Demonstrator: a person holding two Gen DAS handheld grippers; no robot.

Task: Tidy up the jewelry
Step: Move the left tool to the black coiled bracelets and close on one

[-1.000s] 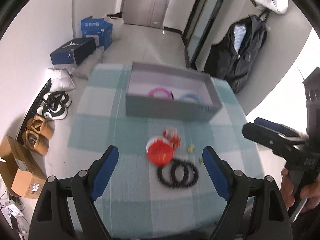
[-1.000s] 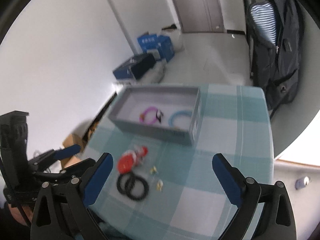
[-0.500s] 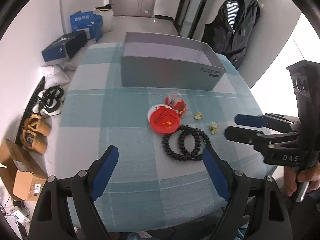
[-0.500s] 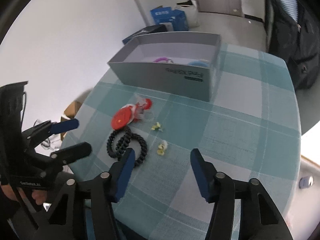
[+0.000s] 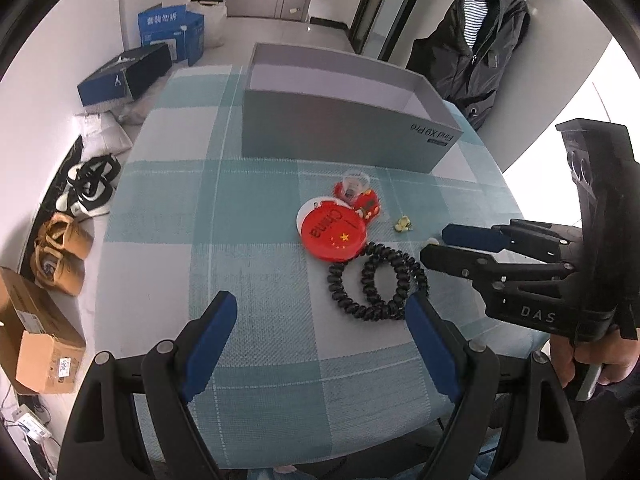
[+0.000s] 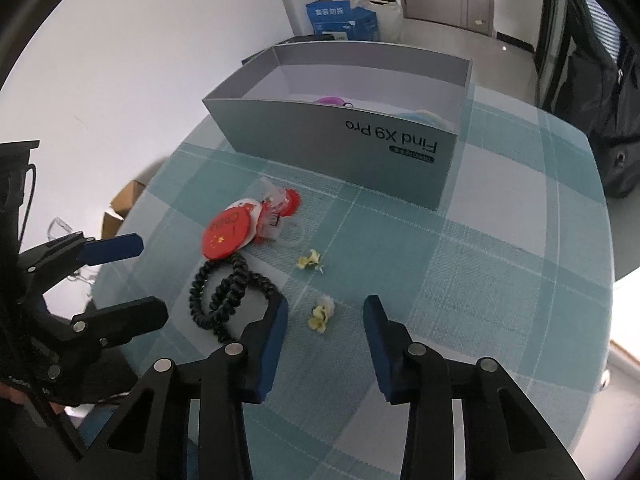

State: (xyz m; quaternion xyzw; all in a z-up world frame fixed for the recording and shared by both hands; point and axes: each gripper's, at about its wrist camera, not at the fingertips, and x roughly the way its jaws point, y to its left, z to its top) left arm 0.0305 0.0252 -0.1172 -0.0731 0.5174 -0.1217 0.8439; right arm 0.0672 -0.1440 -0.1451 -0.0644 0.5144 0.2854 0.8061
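Note:
A grey box point(image 5: 340, 136) point(image 6: 340, 136) stands at the far side of the checked tablecloth; a pink ring point(image 6: 330, 101) and a blue ring point(image 6: 420, 115) lie inside. In front lie a red round badge point(image 5: 333, 232) point(image 6: 226, 234), black coiled bands point(image 5: 376, 280) point(image 6: 228, 296), and two small yellow flower earrings point(image 6: 310, 260) point(image 6: 320, 314). My left gripper point(image 5: 322, 312) is open and empty, just short of the black bands. My right gripper point(image 6: 324, 312) is open, its jaws on either side of the nearer earring, low over the cloth.
Shoes point(image 5: 86, 188), cardboard boxes point(image 5: 36, 340) and blue boxes point(image 5: 168, 32) lie on the floor left of the table. A dark jacket point(image 5: 476, 44) hangs at the back right. The table's front edge point(image 5: 320, 464) is close to my left gripper.
Both grippers have come down and forward toward the items. The right jaws have narrowed and now flank the nearer earring.

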